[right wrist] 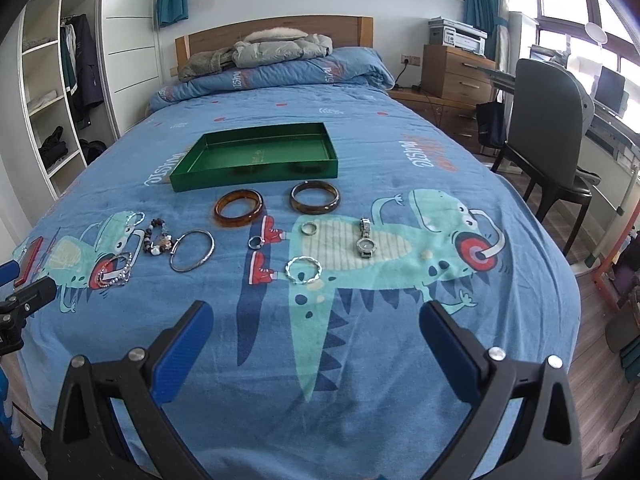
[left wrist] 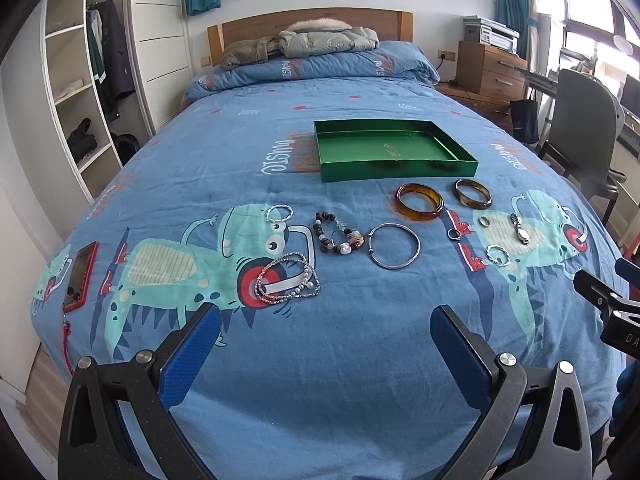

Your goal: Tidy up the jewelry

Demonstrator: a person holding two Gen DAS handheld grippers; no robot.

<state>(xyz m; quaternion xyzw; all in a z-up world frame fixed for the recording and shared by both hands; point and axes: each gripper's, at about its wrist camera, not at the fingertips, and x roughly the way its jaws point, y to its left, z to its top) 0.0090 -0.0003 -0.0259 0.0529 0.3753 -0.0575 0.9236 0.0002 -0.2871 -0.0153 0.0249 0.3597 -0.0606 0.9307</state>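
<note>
An empty green tray (left wrist: 336, 170) (right wrist: 192, 180) lies on the blue bedspread. In front of it lie an amber bangle (left wrist: 419, 202) (right wrist: 239, 207), a dark bangle (left wrist: 473, 193) (right wrist: 315, 197), a silver bangle (left wrist: 394, 245) (right wrist: 191, 256), a beaded bracelet (left wrist: 338, 234) (right wrist: 157, 241), a pearl and chain pile (left wrist: 289, 279) (right wrist: 115, 270), a watch (left wrist: 520, 229) (right wrist: 365, 238), and small rings (left wrist: 485, 221) (right wrist: 309, 228). My left gripper (left wrist: 326, 322) is open above the near bedspread. My right gripper (right wrist: 316, 318) is open too, near a twisted silver ring (right wrist: 304, 269).
A red phone (left wrist: 81, 276) lies at the bed's left edge. Folded jackets (left wrist: 320, 40) sit by the headboard. A grey chair (right wrist: 548, 120) and wooden drawers (right wrist: 456, 72) stand to the right, open shelves (left wrist: 80, 92) to the left.
</note>
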